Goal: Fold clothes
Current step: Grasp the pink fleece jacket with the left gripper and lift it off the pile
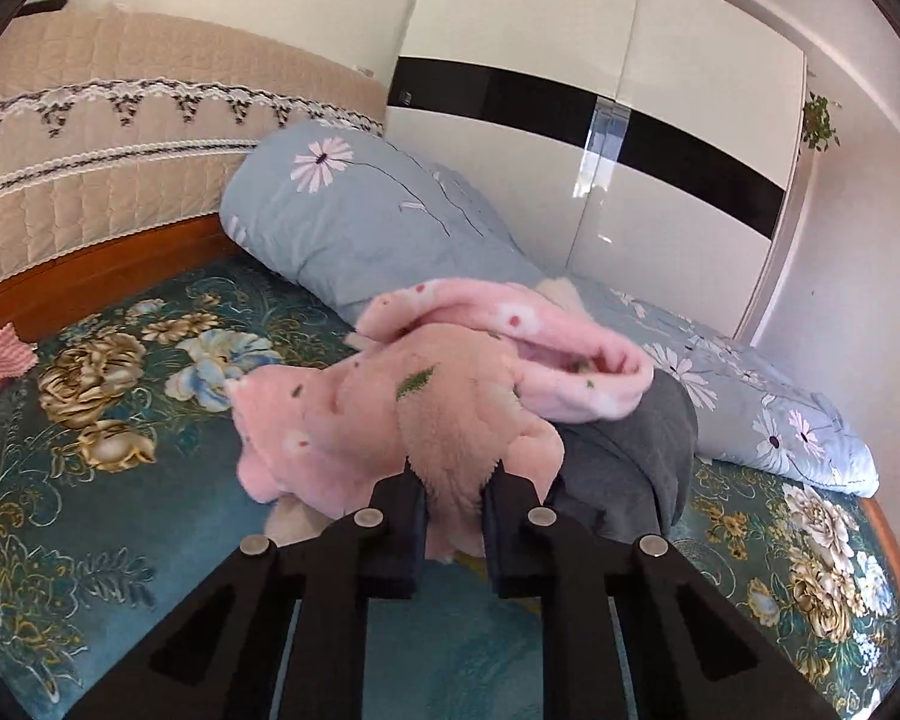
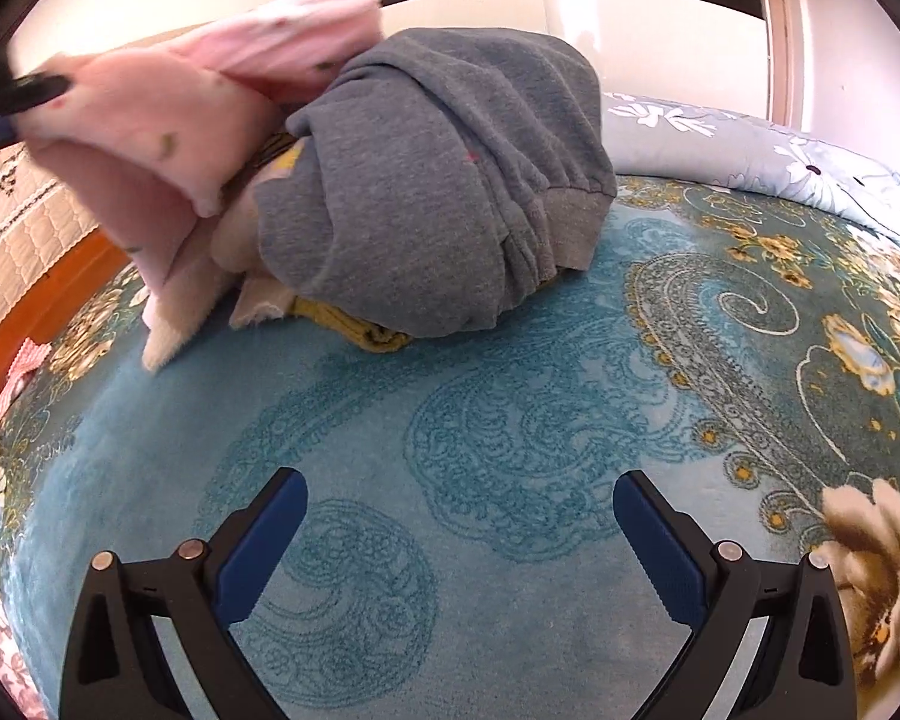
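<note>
While left tool (image 1: 453, 480) pinches soft, light pink fleece (image 1: 450, 396) at its edge, right tool (image 2: 459, 531) gapes empty; bunches easily, so best gripped at a hem.

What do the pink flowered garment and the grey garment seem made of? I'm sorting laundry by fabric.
The pink flowered garment, clamped in the left gripper, looks like plush fleece: fuzzy, matte nap. The grey garment looks like heathered cotton-type sweatshirt knit with a ribbed hem; exact fibre can't be told.
</note>
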Motion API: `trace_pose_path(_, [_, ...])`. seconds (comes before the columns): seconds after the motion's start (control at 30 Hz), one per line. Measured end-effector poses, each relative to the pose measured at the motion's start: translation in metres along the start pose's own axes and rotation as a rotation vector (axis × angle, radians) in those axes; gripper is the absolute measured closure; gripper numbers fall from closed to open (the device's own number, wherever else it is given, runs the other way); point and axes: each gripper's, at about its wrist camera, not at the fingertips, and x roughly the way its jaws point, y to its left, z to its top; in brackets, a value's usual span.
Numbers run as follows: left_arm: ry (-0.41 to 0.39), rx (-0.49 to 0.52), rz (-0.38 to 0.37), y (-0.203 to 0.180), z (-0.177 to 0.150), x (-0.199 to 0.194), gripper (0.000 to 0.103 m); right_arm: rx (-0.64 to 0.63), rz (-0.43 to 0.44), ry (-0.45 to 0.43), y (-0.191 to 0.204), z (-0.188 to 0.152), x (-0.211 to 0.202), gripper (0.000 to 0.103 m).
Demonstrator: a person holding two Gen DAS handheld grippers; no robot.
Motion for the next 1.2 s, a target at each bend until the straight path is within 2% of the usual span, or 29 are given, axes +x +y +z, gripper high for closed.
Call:
trace_pose_path(0.13, [-0.029,0.009,-0.016,0.019,-0.022,-0.041,0.089,-0.034,0.008,-0.008,0.004,0.001,-0.002,0.0])
trace_pose_path(0.3, [-0.089,0.075,-0.125,0.008,-0.064,-0.096,0.089,0.039,-0.008,-0.053,-0.013,0.009,-0.013,0.0])
trace_pose_path(0.4, [-0.069,0.133,-0.217,-0.016,-0.097,-0.109,0.089,0.098,-0.022,-0.092,-0.029,0.017,-0.021,0.0])
trace_pose_path(0.5, [0.004,0.154,-0.317,-0.043,-0.131,-0.104,0.089,0.153,-0.028,-0.14,-0.044,0.024,-0.033,0.0])
trace_pose_path(0.57, [0.064,0.192,-0.346,-0.062,-0.155,-0.093,0.089,0.185,-0.033,-0.175,-0.055,0.029,-0.043,0.0])
trace_pose_path(0.67, [0.173,0.237,-0.367,-0.086,-0.184,-0.066,0.088,0.229,-0.077,-0.258,-0.075,0.039,-0.062,0.0])
trace_pose_path(0.8, [0.358,0.195,-0.359,-0.084,-0.209,-0.021,0.084,0.267,-0.119,-0.313,-0.097,0.044,-0.075,0.0])
trace_pose_path(0.83, [0.369,0.174,-0.366,-0.08,-0.21,-0.02,0.081,0.275,-0.117,-0.313,-0.1,0.044,-0.075,0.0])
trace_pose_path(0.87, [0.372,0.154,-0.375,-0.075,-0.211,-0.02,0.07,0.275,-0.11,-0.307,-0.102,0.045,-0.074,0.0])
trace_pose_path(0.9, [0.362,0.142,-0.386,-0.072,-0.208,-0.024,0.055,0.272,-0.104,-0.299,-0.103,0.046,-0.072,0.0])
trace_pose_path(0.97, [0.325,0.121,-0.413,-0.062,-0.197,-0.036,0.043,0.241,-0.095,-0.281,-0.099,0.047,-0.066,0.0])
trace_pose_path(1.07, [0.247,0.063,-0.451,-0.034,-0.173,-0.059,0.037,0.173,-0.108,-0.283,-0.088,0.044,-0.064,0.0])
trace_pose_path(1.13, [0.186,-0.004,-0.413,-0.003,-0.155,-0.062,0.035,0.144,-0.117,-0.301,-0.083,0.041,-0.066,0.0])
trace_pose_path(1.2, [0.136,-0.091,-0.321,0.038,-0.138,-0.061,0.031,0.147,-0.122,-0.337,-0.084,0.039,-0.075,0.0])
